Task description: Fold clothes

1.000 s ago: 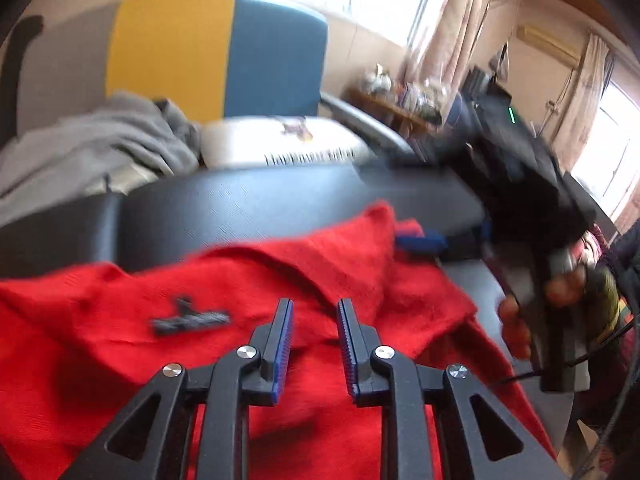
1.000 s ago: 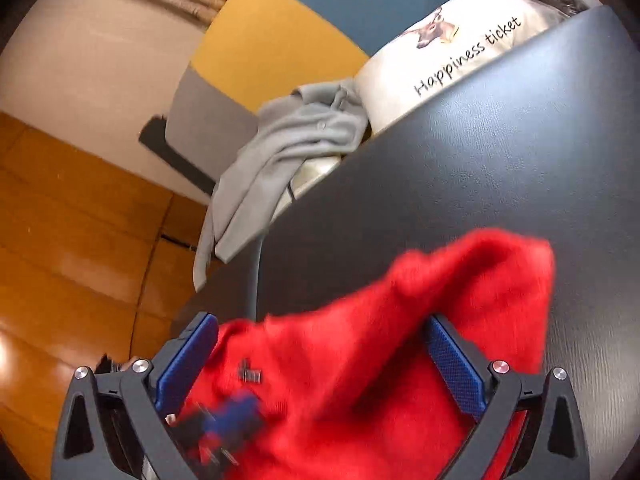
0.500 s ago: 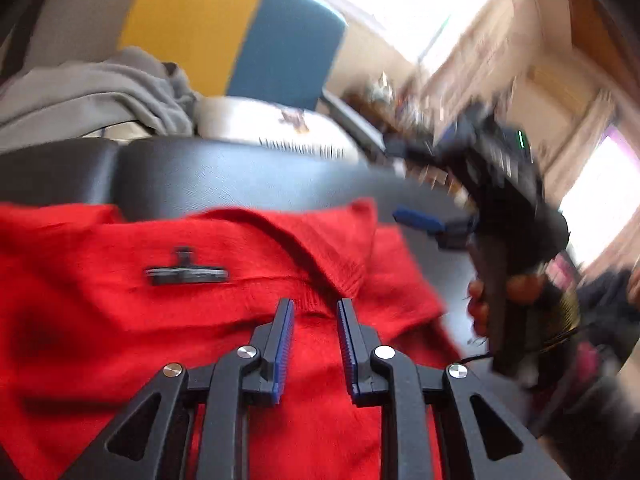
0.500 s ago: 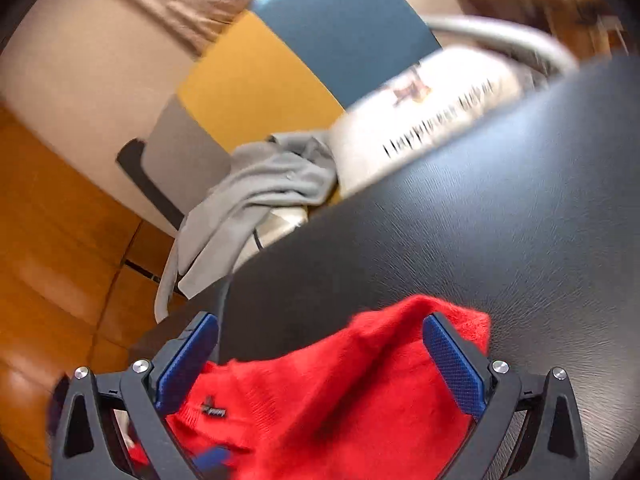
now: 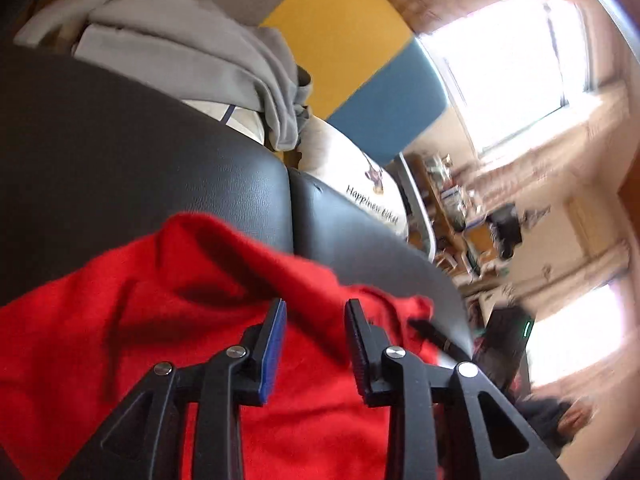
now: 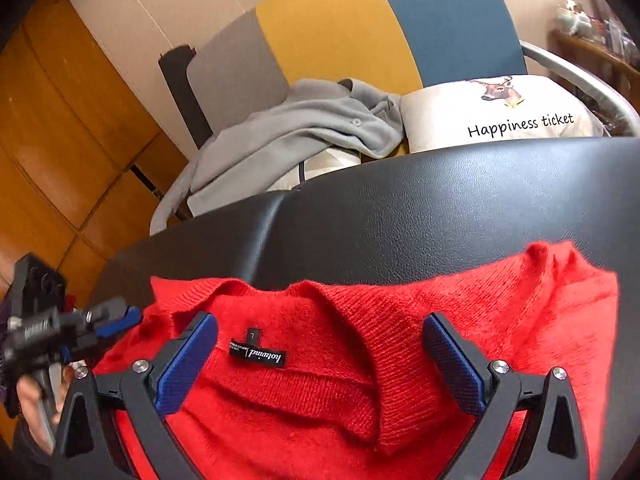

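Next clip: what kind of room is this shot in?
Probably a lived-in home room, not a lab: a cushion printed "Happiness ticket" on a colour-block chair, a grey garment dumped beside it, curtained windows.

Far half of tabletop [image 6: 460, 200]: bare black padding from the red sweater [image 6: 360, 360] out to the far edge, open to a claw.
Near half: covered by the sweater, rumpled into raised folds at the collar.
Seam: a groove crosses the padding, level with the surface.
Beyond far edge: grey garment [image 6: 288, 132] and printed cushion [image 6: 500, 116] heaped on a chair [image 6: 360, 28], close against the edge.
Left side: left claw [image 6: 120, 316] at the sweater's left edge, apart from the right claw [image 6: 320, 352], which stands spread wide over the collar.
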`<action>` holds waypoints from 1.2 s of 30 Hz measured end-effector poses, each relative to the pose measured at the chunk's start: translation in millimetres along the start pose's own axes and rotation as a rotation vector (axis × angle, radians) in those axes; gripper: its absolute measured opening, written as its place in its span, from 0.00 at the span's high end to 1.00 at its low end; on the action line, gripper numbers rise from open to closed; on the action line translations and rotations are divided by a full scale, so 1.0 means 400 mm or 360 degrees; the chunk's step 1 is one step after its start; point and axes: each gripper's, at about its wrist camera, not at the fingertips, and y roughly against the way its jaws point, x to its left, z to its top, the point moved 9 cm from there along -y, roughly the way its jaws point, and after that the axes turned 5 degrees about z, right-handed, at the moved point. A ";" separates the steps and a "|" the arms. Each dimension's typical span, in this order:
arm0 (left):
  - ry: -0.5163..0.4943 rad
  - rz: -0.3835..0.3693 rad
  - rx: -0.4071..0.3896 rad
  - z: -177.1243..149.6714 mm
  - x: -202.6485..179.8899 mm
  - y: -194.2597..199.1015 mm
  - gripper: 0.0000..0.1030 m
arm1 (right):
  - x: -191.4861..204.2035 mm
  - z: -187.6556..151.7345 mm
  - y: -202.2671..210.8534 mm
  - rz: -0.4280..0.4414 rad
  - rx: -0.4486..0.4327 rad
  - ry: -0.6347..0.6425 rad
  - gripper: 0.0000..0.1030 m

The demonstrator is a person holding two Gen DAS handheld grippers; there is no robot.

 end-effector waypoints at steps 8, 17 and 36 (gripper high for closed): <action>0.0122 0.0136 0.0171 0.036 0.037 -0.107 0.65 | -0.007 -0.038 -0.016 -0.0017 -0.0090 0.0081 0.00; 0.0271 0.0087 0.0212 0.032 0.055 -0.092 0.65 | -0.008 -0.028 -0.015 0.0040 -0.0129 0.0044 0.00; -0.0293 0.0525 -0.0225 0.086 0.021 -0.046 0.84 | -0.010 -0.025 -0.020 0.0034 -0.0147 0.0045 0.00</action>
